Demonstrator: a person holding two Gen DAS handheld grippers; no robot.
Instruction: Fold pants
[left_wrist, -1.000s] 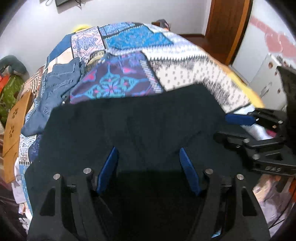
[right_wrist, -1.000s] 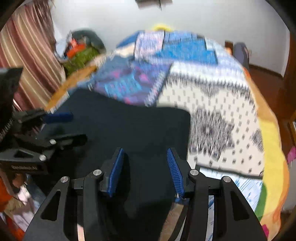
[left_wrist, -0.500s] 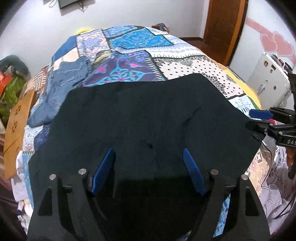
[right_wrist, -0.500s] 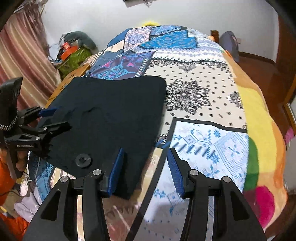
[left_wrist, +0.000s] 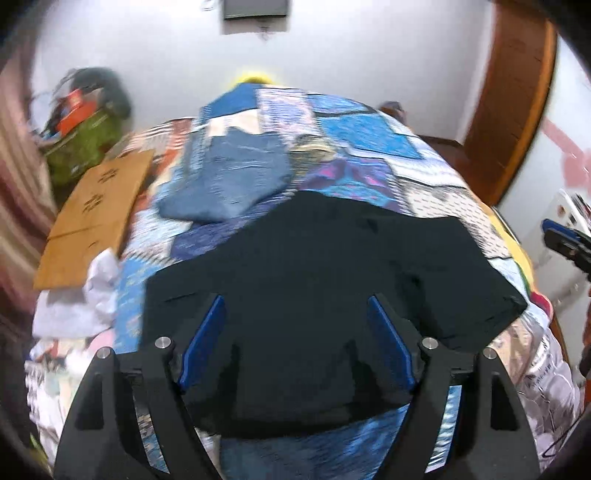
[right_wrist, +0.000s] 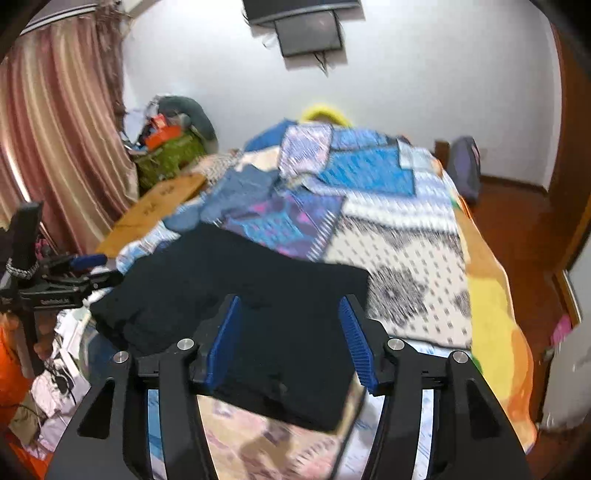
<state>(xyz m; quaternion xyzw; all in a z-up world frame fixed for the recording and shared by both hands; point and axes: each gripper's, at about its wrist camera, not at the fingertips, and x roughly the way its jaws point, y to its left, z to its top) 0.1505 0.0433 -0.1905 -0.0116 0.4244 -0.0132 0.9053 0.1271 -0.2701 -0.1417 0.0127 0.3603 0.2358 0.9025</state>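
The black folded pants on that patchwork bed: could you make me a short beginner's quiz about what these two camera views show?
1. True or false: the black folded pants are clamped between the pads of the left gripper.
2. Which garment lies beyond the black pants on the patchwork quilt? A) red sweater B) blue denim jeans C) white shirt
3. Fill in: the flat brown cardboard sheet lies at the bed's ____ edge in the left wrist view.

Key:
1. False; both it and the right gripper stand open above the cloth, holding nothing.
2. B, the blue denim jeans.
3. Left.
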